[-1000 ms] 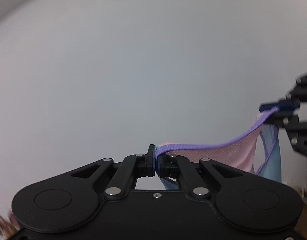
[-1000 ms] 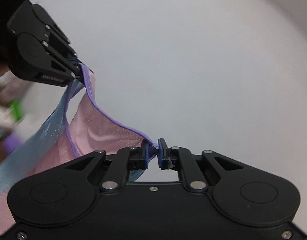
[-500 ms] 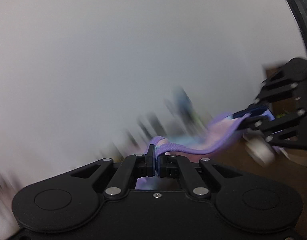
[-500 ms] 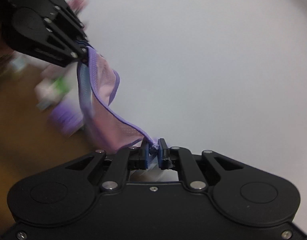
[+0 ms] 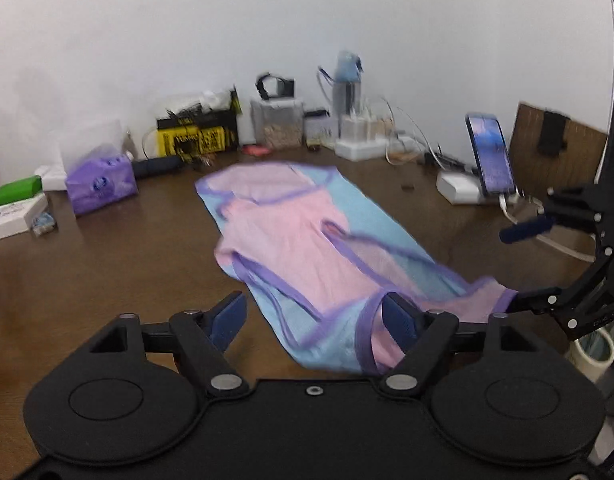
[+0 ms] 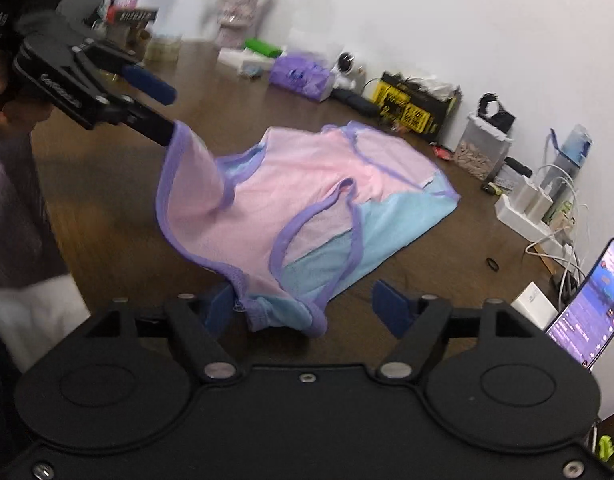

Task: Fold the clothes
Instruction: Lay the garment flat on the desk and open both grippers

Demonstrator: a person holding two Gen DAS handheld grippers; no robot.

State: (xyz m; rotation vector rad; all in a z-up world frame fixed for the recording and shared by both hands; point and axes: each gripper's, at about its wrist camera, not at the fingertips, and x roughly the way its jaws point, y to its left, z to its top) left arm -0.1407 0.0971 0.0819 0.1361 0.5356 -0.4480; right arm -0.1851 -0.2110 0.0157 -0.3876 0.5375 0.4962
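A: Item one?

B: Pink and light-blue sleeveless mesh top with purple binding [image 5: 303,248]. It lies spread across the middle of the dark brown wooden worktop [image 5: 107,264], the far hem toward the upper middle of the left wrist frame, the near straps running to the lower right.

A: Item two, the left tool?

B: Black left tool [image 5: 313,316] with blue pads, lower middle of its own frame. Its jaws have just been opening and now stand wide apart. One purple-edged strap loop lies between them, up against the right-hand pad [image 5: 399,318]; whether it touches I cannot tell. The left-hand pad is clear of the cloth.

A: Item three?

B: Black right tool [image 6: 303,310], lower middle of the right wrist frame. Its jaws have likewise just been opening and stand apart. The near bunched corner of the top hangs between them, just beside the left-hand pad [image 6: 217,308]; the right-hand pad stands free.

A: Does either tool show in the other's view?

B: Yes. In the right wrist frame the left tool sits at upper left, a strap end draped at the tip of its lower finger.

A: Sundries?

B: Purple tissue pack [image 5: 101,186], left; yellow and black box [image 5: 197,138], back; upright smartphone with lit screen [image 5: 491,160], right.
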